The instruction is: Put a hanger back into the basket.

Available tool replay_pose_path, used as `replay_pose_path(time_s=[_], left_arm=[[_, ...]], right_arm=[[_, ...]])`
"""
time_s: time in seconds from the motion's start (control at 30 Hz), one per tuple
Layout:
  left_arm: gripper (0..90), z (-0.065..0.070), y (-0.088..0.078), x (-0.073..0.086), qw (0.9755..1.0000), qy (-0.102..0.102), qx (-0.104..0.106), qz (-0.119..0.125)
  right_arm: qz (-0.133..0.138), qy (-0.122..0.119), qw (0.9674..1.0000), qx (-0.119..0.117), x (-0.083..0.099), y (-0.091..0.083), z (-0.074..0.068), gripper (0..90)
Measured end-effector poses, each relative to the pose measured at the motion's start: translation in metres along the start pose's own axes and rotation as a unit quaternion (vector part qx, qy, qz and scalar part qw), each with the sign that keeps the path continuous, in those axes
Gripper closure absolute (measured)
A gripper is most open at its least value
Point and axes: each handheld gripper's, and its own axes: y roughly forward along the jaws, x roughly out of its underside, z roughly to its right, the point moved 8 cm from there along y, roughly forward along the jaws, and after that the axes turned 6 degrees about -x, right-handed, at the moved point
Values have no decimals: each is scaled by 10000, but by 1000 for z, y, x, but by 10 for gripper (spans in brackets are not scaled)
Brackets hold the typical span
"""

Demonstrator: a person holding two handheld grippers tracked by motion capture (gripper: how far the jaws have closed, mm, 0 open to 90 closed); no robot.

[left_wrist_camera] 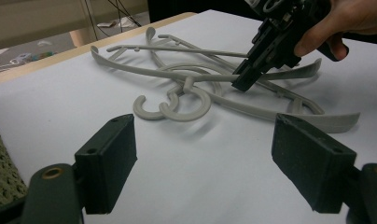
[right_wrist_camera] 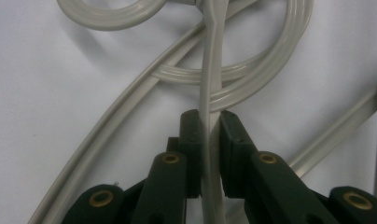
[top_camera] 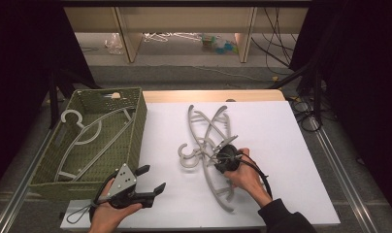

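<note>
White table [top_camera: 281, 145]; right claw [top_camera: 222, 158] clamps tangled hangers [top_camera: 208, 141]; left claw [top_camera: 153, 180] gapes beside basket [top_camera: 136, 121].

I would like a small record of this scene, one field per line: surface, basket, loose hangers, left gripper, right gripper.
surface: white table top
basket: green woven basket at the table's left, one grey hanger inside
loose hangers: tangled grey pile on the table, hooks toward the basket
left gripper: left gripper held above the table's near edge, jaws wide apart, holding nothing
right gripper: right gripper at the pile, jaws closed on a thin hanger bar
</note>
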Motion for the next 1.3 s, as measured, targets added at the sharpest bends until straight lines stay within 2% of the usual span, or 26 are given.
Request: replay_pose_path(time_s=[0.03, 0.13, 0.37, 0.43, 0.47, 0.53, 0.63, 0.8, 0.93, 0.97, 1.0, 1.13, 1.17, 1.2, 1.3], left_arm=[[222, 0, 0, 0, 10000, -46, 2, -7], [223, 0, 0, 0, 10000, -54, -5, -5], [226, -1, -1, 0, 10000, 8, -44, -15], [226, -2, -1, 0, 10000, 53, -46, 9], [226, -1, -1, 0, 10000, 0, -48, 11], [226, -1, -1, -1, 10000, -3, -54, 17], [228, -2, -1, 0, 10000, 8, -68, 14], [229, -2, -1, -1, 10000, 21, -73, 40], [230, -3, -1, 0, 9999, 53, -105, 21], [231, -3, -1, 0, 9999, 60, -114, 22], [231, -4, -2, -1, 9998, 150, -149, 19], [231, -3, 0, 0, 9998, 157, -143, -7], [232, -3, 0, 0, 9997, 213, -152, 3], [232, -2, 1, 0, 9998, 167, -139, 44], [232, -3, 1, 0, 9997, 204, -161, -7]], right_arm=[[-22, 0, 10000, 25, 0, -2, 0, 818], [42, -197, 9998, 24, -2, -9, 0, 818], [177, -433, 9987, -206, -4, -30, -10, 820], [275, -618, 9974, -241, -6, -38, -13, 821], [278, -586, 9975, -266, -5, -42, -15, 821], [329, -653, 9971, -204, -6, -45, -15, 821], [363, -678, 9964, -359, -2, -54, -21, 821], [483, -865, 9935, -561, 2, -68, -31, 823], [570, -939, 9921, -604, 2, -71, -37, 823], [525, -967, 9915, -700, 3, -74, -40, 823], [548, -1023, 9906, -720, 5, -76, -43, 823], [523, -1059, 9899, -791, 8, -77, -47, 823], [558, -1102, 9889, -820, 9, -76, -50, 823], [516, -1120, 9887, -852, 11, -78, -51, 823], [550, -1147, 9878, -894, 12, -78, -54, 823]])
